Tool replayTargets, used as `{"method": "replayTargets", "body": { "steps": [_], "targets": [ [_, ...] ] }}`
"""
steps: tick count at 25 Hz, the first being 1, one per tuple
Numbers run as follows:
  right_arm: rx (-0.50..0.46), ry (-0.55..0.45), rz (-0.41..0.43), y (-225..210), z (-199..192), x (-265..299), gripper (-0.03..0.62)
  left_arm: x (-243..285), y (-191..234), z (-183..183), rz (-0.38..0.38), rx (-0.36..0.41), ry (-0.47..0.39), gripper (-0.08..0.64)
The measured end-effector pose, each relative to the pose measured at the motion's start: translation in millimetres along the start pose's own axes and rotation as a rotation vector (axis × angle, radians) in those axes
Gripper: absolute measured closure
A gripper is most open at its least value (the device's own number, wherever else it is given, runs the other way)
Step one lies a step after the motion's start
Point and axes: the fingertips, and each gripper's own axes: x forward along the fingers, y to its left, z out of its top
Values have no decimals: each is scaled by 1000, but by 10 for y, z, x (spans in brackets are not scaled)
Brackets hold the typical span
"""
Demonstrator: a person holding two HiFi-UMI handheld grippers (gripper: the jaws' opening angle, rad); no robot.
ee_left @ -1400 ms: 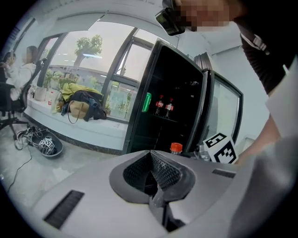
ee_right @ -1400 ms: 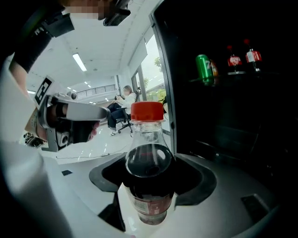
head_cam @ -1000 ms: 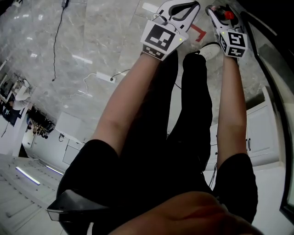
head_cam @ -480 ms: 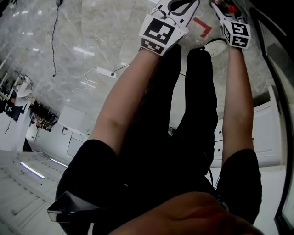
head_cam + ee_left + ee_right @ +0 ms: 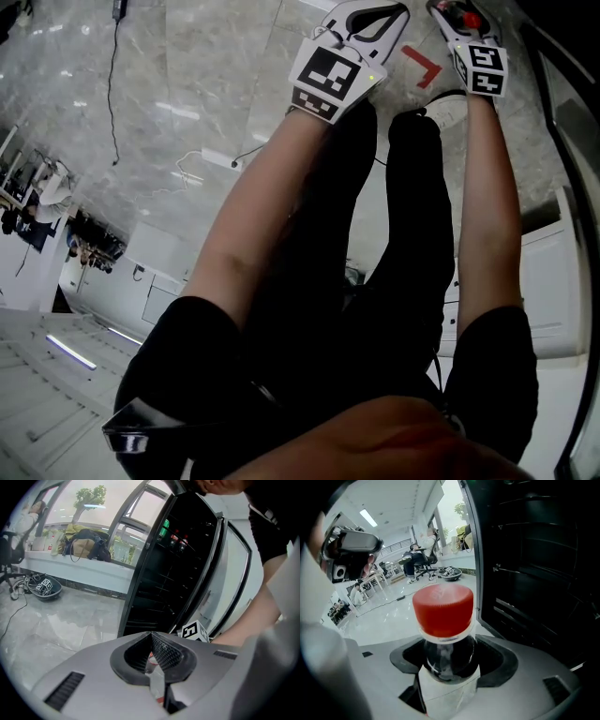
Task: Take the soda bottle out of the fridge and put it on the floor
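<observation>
My right gripper (image 5: pixel 449 657) is shut on the neck of the soda bottle (image 5: pixel 443 611), which has a red cap, dark drink and a white label. In the head view the bottle's red cap (image 5: pixel 466 16) shows at the right gripper (image 5: pixel 461 19), held low over the marble floor (image 5: pixel 187 84). The open fridge (image 5: pixel 534 559) stands close on the bottle's right, its shelves dark. My left gripper (image 5: pixel 151 635) is shut on nothing and faces the fridge (image 5: pixel 178 573). It is beside the right one in the head view, the left gripper (image 5: pixel 373 13) just left of it.
Green and red-capped bottles (image 5: pixel 172 534) stand on the fridge's top shelf. A red tape corner (image 5: pixel 422 64), a power strip with cable (image 5: pixel 217 157) and the person's white shoe (image 5: pixel 448 108) are on the floor. Seated people (image 5: pixel 419 557) are far off.
The view has shifted a little, and the red tape mark shows more to the right. Both grippers stay low and side by side, the right one still holding the bottle.
</observation>
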Motion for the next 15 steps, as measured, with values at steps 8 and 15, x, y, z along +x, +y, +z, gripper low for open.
{"method": "replayTargets", "body": {
  "steps": [8,15],
  "targets": [
    [-62,56,22,123,-437,408,273,-14,174,-304,4,-11,7,555],
    [-82,57,39,244,-378,424,273,-122,214,-294,17,-29,3,555]
  ]
}}
